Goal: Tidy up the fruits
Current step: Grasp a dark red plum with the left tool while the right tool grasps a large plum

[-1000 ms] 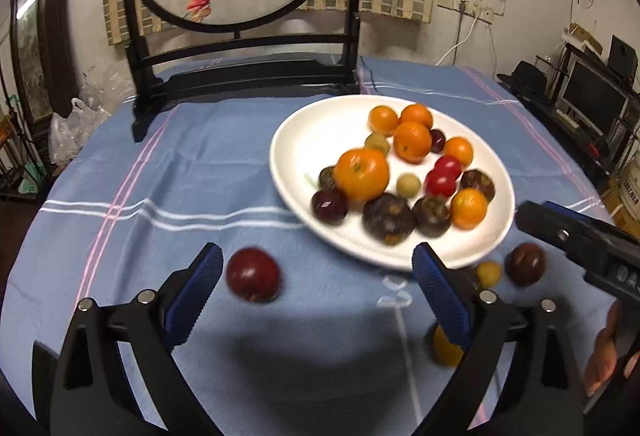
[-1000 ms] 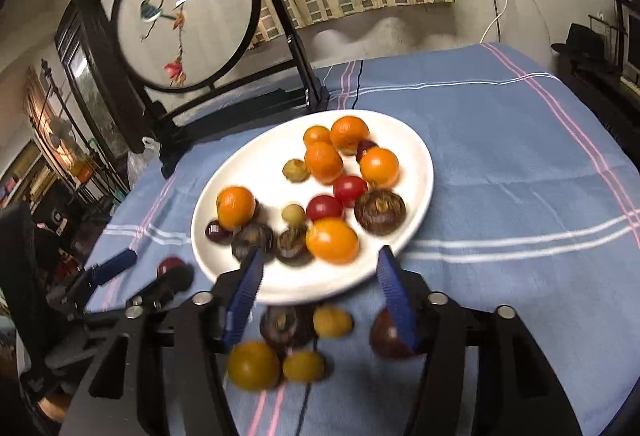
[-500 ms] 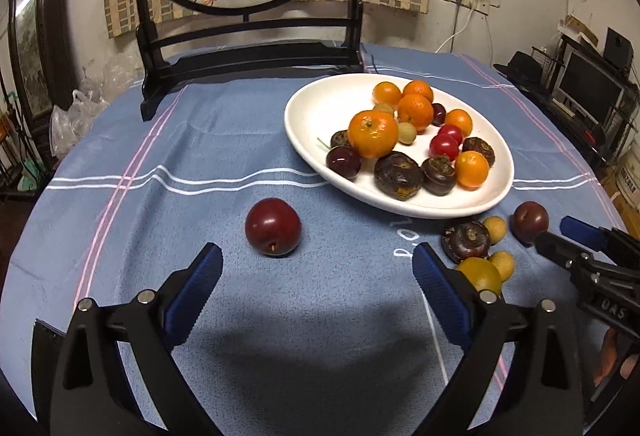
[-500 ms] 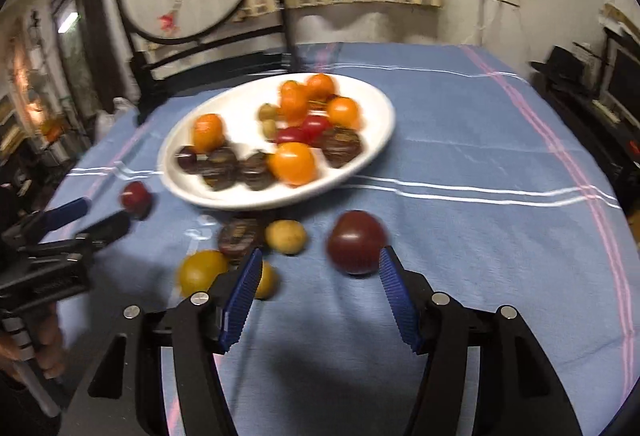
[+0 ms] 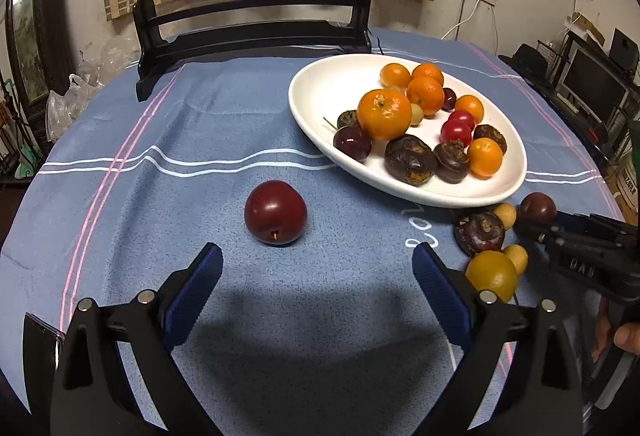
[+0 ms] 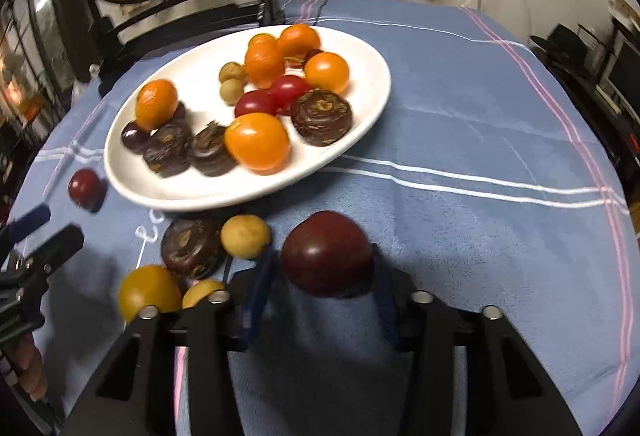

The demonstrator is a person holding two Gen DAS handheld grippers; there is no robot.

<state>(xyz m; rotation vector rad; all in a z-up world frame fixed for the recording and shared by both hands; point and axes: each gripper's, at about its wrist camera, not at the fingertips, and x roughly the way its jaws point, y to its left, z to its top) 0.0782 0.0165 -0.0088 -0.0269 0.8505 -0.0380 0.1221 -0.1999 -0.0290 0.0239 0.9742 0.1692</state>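
Now right claw [image 6: 326, 276] clasping glossy dark-red plum [image 6: 327, 252], skin smooth

Tablecloth [image 5: 240, 115]: blue woven cloth, matt and slightly fuzzy, with white and pink stripes. Plate [image 5: 320, 91]: white, smooth, glossy glaze, looks ceramic; red plum [image 5: 275, 212]: smooth, shiny skin; dark brown chestnut-like fruit [image 5: 480, 232]: rough, dull, ridged; oranges [image 5: 384, 113]: finely pitted, soft sheen. Left gripper [image 5: 316, 288]: matt black plastic body, ribbed blue pads [image 5: 192, 292], bright metal screw heads; screen stand [image 5: 248, 35]: dark, glossy lacquered wood.
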